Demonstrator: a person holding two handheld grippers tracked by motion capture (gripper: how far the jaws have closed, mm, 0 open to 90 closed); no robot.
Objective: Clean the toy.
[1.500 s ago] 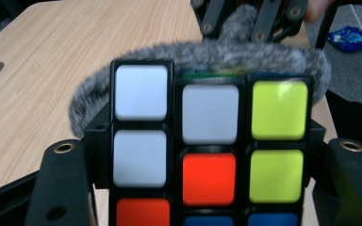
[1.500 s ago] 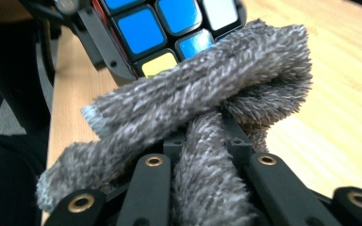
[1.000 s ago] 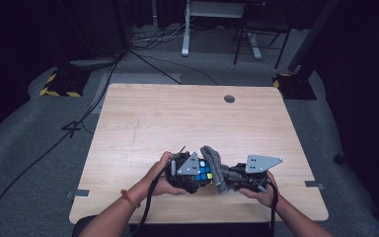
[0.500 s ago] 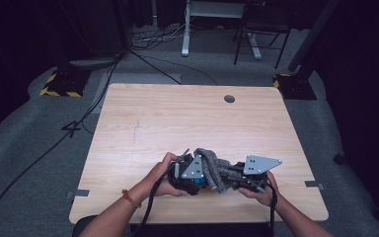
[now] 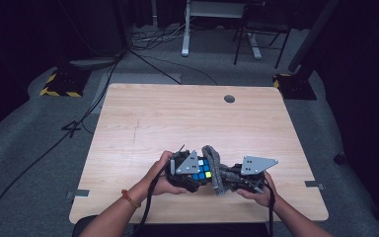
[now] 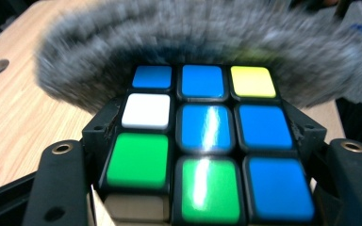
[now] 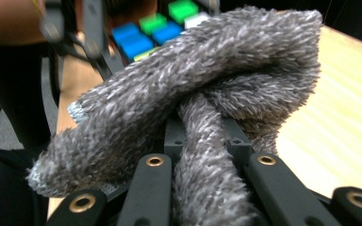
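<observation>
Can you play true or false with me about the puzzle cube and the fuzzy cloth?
1. The left hand-held gripper holds a colourful plastic puzzle cube. True.
2. The cube's middle sticker on the face we see is red. False: it is blue.
3. The right hand-held gripper is shut on a fuzzy grey cloth. True.
4. The cloth lies flat at the far edge of the light wooden table. False: it is bunched up beside the cube, near the person.
5. One sticker on that face is yellow. True.
</observation>
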